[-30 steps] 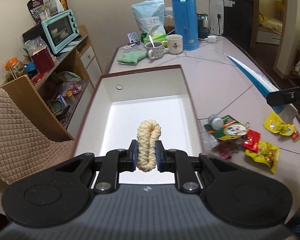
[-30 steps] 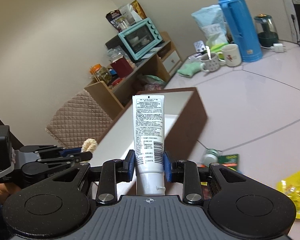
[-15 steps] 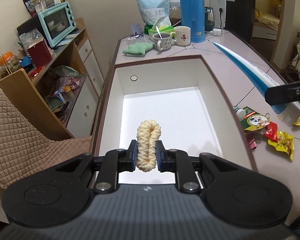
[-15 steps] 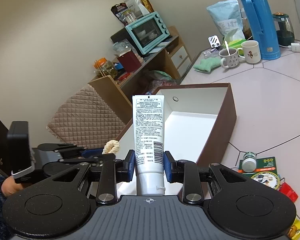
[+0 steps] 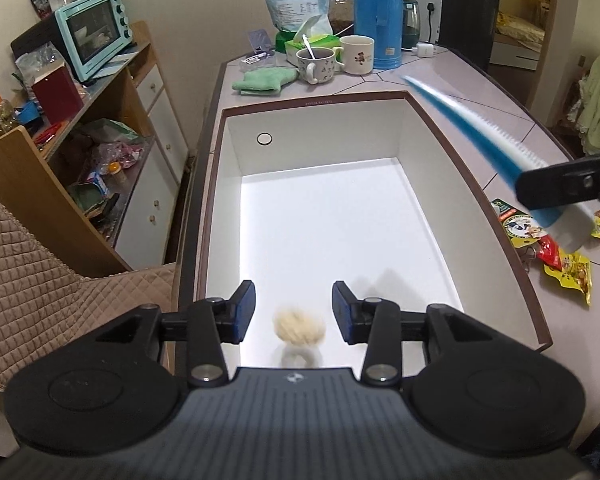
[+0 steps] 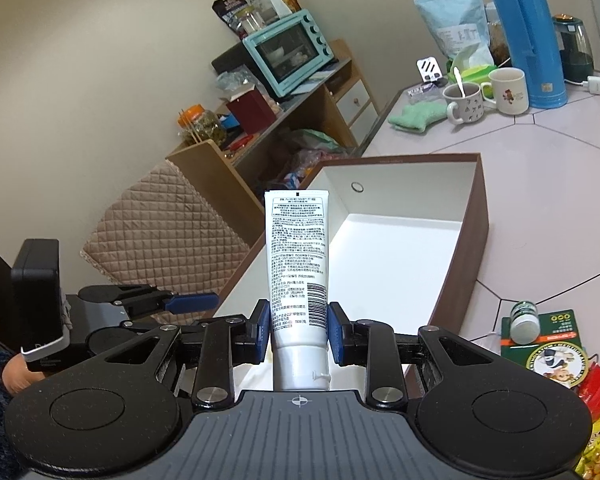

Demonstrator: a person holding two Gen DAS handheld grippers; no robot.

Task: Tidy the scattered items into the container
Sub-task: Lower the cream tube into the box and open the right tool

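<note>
A: What is the left gripper (image 5: pixel 294 311) doing?

B: It hangs over the near end of the box (image 5: pixel 537 312), a brown one with a white inside. Its jaws have just been opening, and they stand apart with nothing pressed between the blue pads.

A: And the rope bundle (image 5: pixel 299 325)?

B: Loose below the gap between the pads, touching neither. It is blurred, with its shadow on the white floor of the box just under it, so I cannot tell whether it already rests on the floor.

A: The right gripper (image 6: pixel 298 327)?

B: Clamped on a white tube (image 6: pixel 297 256) near its cap end. The printed side faces the camera and the flat crimped end points away, over the near corner of the box. In the left view the same tube (image 5: pixel 466 122) shows as a blue and white streak above the box's right wall.

A: What lies outside the box?

B: On the counter (image 6: pixel 548 184) to the right of it: a small bottle (image 6: pixel 524 317) on a green card (image 6: pixel 550 334), a red packet (image 5: pixel 550 247) and a yellow packet (image 5: pixel 574 276).

A: Anything at the far end of the counter?

B: A blue flask (image 5: pixel 378 12), two mugs (image 5: pixel 334 63) and a green cloth (image 5: pixel 265 81), well apart from the box.
</note>
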